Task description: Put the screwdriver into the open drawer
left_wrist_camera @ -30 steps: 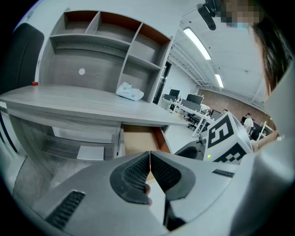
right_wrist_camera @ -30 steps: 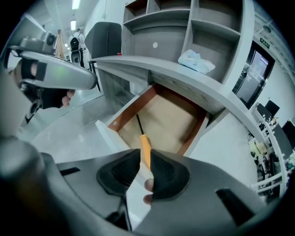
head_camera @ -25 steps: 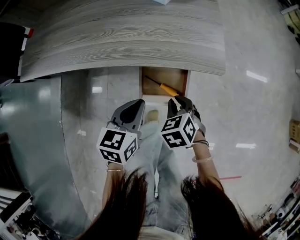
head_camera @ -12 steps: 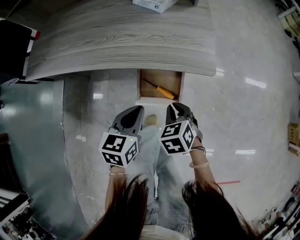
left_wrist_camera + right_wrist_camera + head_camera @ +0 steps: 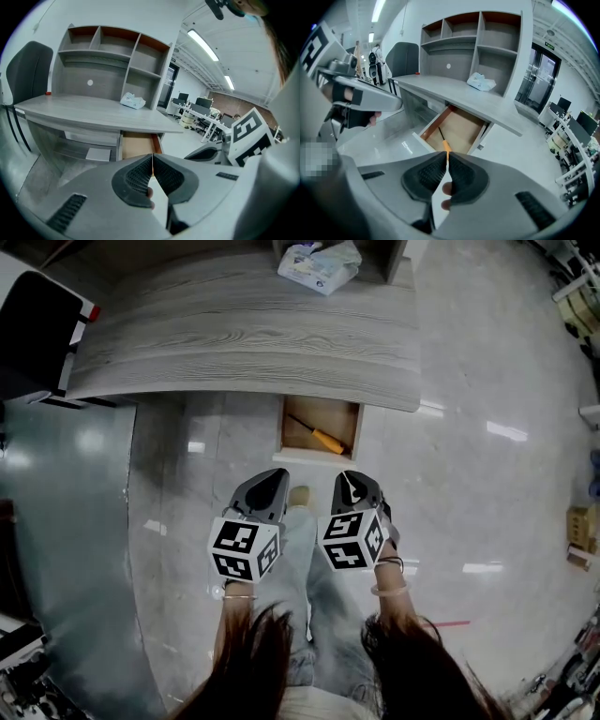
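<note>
The screwdriver (image 5: 319, 435), thin dark shaft and orange handle, lies slantwise inside the open wooden drawer (image 5: 298, 427) under the grey desk (image 5: 244, 343). In the right gripper view the screwdriver (image 5: 441, 136) shows just beyond the jaws, in the drawer (image 5: 461, 126). My right gripper (image 5: 352, 478) is shut and empty, held over the floor short of the drawer front. Beside it on the left, my left gripper (image 5: 272, 476) is also shut on nothing. In the left gripper view the drawer (image 5: 137, 143) is straight ahead.
A white packet (image 5: 319, 263) lies on the desk by the shelf unit (image 5: 478, 42). A black chair (image 5: 37, 320) stands at the desk's left end. A glossy tiled floor (image 5: 487, 474) spreads to the right. The person's legs (image 5: 309, 568) are below the grippers.
Both grippers have drawn back from the drawer toward the person, the right one away from the screwdriver's handle. The screwdriver stays lying in the drawer.
</note>
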A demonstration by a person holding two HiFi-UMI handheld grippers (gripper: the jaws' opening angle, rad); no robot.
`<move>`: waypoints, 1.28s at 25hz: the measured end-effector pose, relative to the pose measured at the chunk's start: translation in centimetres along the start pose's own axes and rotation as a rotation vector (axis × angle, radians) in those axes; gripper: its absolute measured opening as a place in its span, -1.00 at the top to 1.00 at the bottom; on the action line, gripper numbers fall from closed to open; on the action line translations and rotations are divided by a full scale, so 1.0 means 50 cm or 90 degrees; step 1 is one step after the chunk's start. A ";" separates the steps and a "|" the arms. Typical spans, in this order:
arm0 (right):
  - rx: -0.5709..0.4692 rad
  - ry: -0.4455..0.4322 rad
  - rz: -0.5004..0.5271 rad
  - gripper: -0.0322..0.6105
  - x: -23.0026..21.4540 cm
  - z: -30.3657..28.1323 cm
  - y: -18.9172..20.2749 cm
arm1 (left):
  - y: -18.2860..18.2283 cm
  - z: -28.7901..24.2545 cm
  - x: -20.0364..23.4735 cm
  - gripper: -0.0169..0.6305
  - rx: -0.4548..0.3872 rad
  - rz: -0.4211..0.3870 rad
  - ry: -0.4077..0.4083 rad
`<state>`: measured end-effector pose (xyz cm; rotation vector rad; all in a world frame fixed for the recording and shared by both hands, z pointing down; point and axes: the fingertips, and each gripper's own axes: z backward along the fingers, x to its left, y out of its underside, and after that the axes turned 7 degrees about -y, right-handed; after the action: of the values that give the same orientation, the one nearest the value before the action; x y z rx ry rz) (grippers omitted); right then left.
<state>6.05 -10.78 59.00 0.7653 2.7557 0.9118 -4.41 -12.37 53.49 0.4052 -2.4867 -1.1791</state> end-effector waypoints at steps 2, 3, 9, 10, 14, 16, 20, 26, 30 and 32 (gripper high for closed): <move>-0.006 0.005 0.001 0.79 0.002 0.016 -0.004 | -0.010 0.009 -0.006 0.89 -0.007 0.003 0.000; -0.009 0.009 0.002 0.80 0.002 0.025 -0.007 | -0.015 0.014 -0.010 0.89 -0.010 0.003 -0.001; -0.028 0.023 -0.015 0.80 0.006 0.091 -0.016 | -0.038 0.053 -0.037 0.89 -0.015 0.000 -0.001; -0.032 0.027 -0.016 0.80 0.006 0.101 -0.017 | -0.041 0.059 -0.041 0.89 -0.017 0.000 -0.001; -0.046 0.036 -0.023 0.80 0.003 0.139 -0.024 | -0.056 0.081 -0.061 0.89 -0.024 0.001 0.005; -0.051 0.039 -0.027 0.80 0.004 0.161 -0.029 | -0.061 0.093 -0.072 0.89 -0.023 0.001 0.013; -0.061 0.049 -0.026 0.80 0.002 0.200 -0.042 | -0.074 0.114 -0.092 0.89 -0.025 -0.009 0.020; -0.083 0.057 -0.031 0.80 0.004 0.250 -0.055 | -0.104 0.138 -0.120 0.89 -0.038 -0.024 0.028; -0.106 0.058 -0.032 0.80 0.006 0.283 -0.072 | -0.124 0.157 -0.145 0.89 -0.048 -0.042 0.037; -0.121 0.060 -0.034 0.80 0.006 0.303 -0.082 | -0.130 0.169 -0.161 0.89 -0.049 -0.062 0.041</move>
<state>8.35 -5.58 44.39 0.6289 2.7008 1.2066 -0.20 -7.34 41.84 0.5391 -2.3817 -1.2743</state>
